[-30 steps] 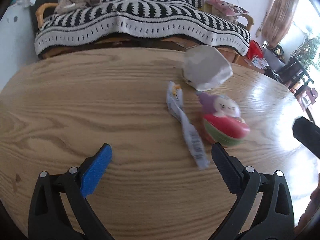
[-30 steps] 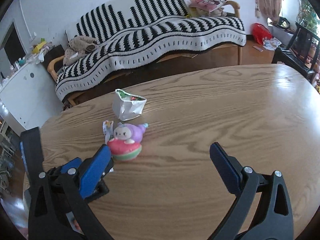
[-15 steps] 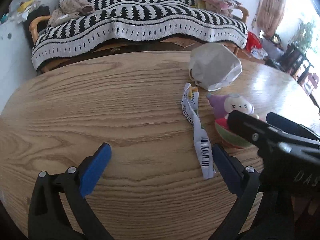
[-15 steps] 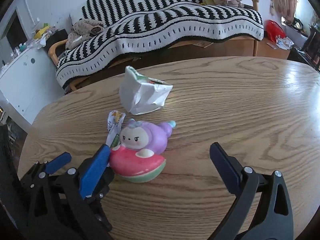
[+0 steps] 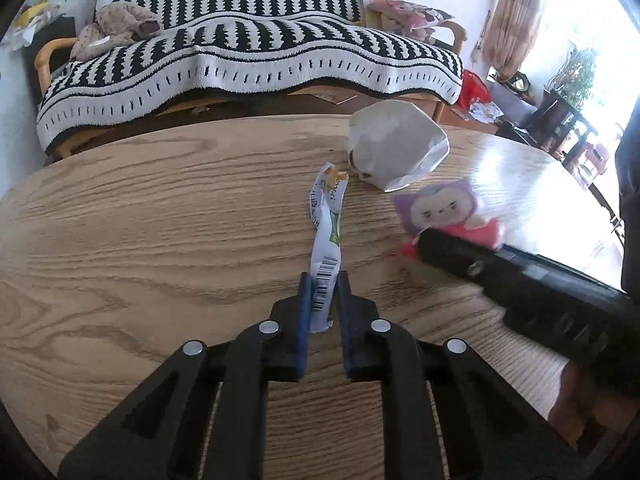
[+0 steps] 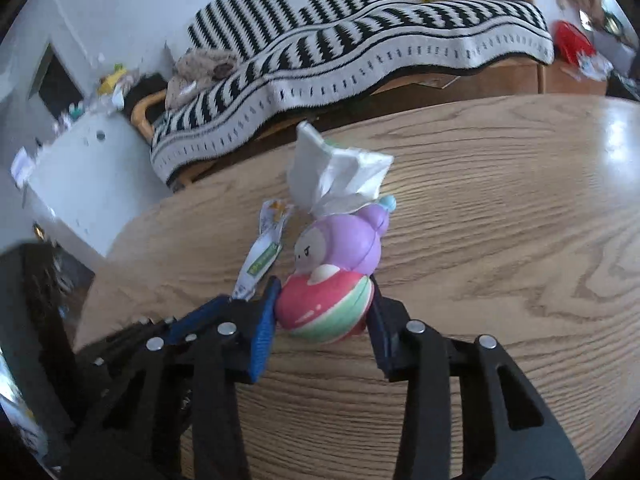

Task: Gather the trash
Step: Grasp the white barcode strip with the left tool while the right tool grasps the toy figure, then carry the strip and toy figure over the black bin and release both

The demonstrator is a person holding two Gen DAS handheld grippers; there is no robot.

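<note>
Left gripper (image 5: 324,288) was clamped on the barcode end of a twisted wrapper (image 5: 327,236), which lay on the wooden table (image 5: 160,240) running toward 12 o'clock. Right gripper (image 6: 324,300) was closed around the red-green base of a purple toy (image 6: 336,264), at 2 o'clock of the left. Beyond, at 1 o'clock, white paper bag (image 5: 394,150) stood touching the toy. Striped sofa (image 5: 248,60) behind.

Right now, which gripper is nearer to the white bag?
Right. The right gripper, shut on the toy, sits just before the bag. The left gripper, shut on the wrapper, is farther back.
</note>
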